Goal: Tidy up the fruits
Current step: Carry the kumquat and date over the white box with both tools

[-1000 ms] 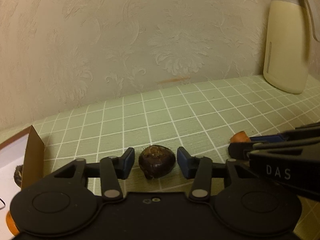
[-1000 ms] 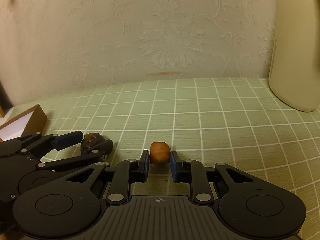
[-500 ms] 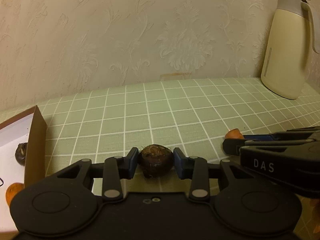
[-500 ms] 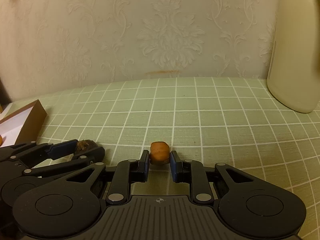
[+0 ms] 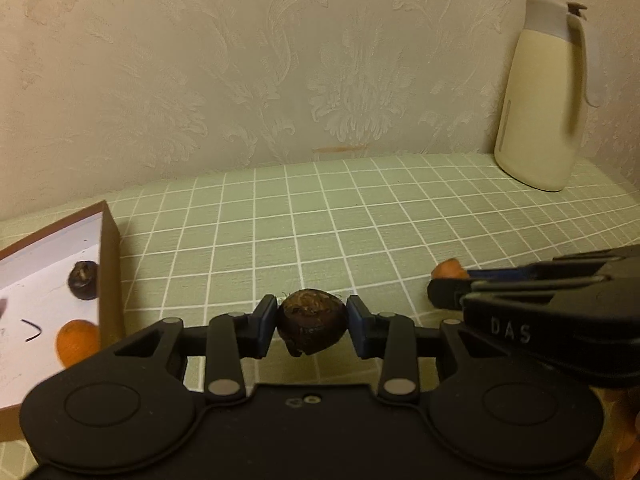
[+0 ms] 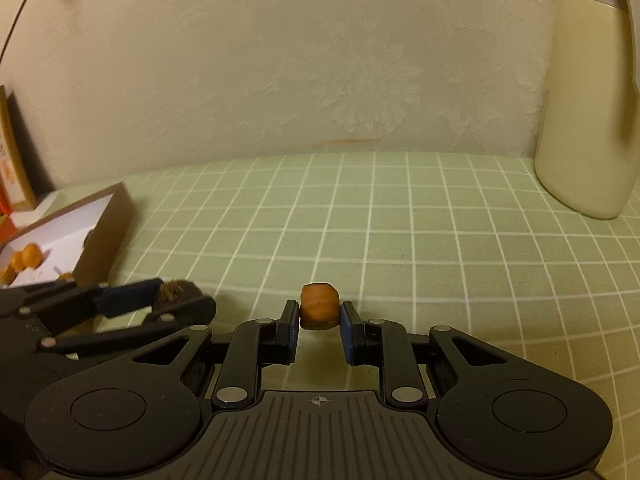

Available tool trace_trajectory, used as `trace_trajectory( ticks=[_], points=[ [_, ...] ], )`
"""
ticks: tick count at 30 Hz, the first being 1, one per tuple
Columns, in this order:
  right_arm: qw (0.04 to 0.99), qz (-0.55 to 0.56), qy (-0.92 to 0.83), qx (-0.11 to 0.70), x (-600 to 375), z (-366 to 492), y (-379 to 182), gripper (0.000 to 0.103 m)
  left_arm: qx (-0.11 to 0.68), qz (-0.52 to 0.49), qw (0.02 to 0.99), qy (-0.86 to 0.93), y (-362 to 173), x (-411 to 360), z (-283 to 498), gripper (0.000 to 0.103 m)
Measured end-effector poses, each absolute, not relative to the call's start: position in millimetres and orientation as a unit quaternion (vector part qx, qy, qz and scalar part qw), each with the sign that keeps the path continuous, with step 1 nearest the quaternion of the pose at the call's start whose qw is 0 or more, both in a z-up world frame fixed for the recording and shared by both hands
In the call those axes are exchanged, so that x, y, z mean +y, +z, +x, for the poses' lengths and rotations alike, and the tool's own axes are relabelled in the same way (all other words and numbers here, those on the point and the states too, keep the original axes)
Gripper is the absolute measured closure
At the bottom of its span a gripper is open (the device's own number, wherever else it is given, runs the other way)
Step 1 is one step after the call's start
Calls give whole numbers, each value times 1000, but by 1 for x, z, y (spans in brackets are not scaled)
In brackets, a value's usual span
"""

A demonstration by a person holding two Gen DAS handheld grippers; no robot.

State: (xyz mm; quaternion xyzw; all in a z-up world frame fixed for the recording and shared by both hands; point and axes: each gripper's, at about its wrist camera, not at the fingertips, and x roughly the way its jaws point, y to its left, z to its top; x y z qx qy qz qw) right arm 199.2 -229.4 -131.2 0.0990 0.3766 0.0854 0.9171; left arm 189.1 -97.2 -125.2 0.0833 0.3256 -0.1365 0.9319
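Note:
My left gripper (image 5: 312, 326) is shut on a dark brown round fruit (image 5: 312, 322) and holds it above the green checked cloth; it also shows in the right wrist view (image 6: 176, 292). My right gripper (image 6: 319, 316) is shut on a small orange fruit (image 6: 319, 306), which also shows in the left wrist view (image 5: 449, 269). A brown box with a white inside (image 5: 110, 248) lies at the left. It holds another dark fruit (image 5: 83, 280) and an orange fruit (image 5: 77, 340). In the right wrist view the box (image 6: 104, 236) shows orange fruits (image 6: 30, 258).
A cream jug with a grey lid (image 5: 544, 96) stands at the back right against the patterned wall; it shows in the right wrist view too (image 6: 588, 112). A red and white package (image 6: 10, 160) stands behind the box at far left.
Both grippers have risen with their fruits and the box has come further into view at the left. The left gripper closed on the dark fruit one second ago.

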Motion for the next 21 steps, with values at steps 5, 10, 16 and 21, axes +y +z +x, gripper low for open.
trace_trajectory(
  ticks=[5,10,16,21],
  points=[
    [922,91,98,363,-220,181,-117,81,319,73,936,-130,-114,-88,175,74],
    [929,84,109,344,-210,160,-101,81,298,66,944,-129,-97,-75,155,74],
    [935,72,132,320,-191,145,-82,81,275,57,952,-121,-75,-50,135,74],
    [937,63,154,306,-170,135,-73,81,270,44,956,-102,-67,-27,128,74]
  ],
)
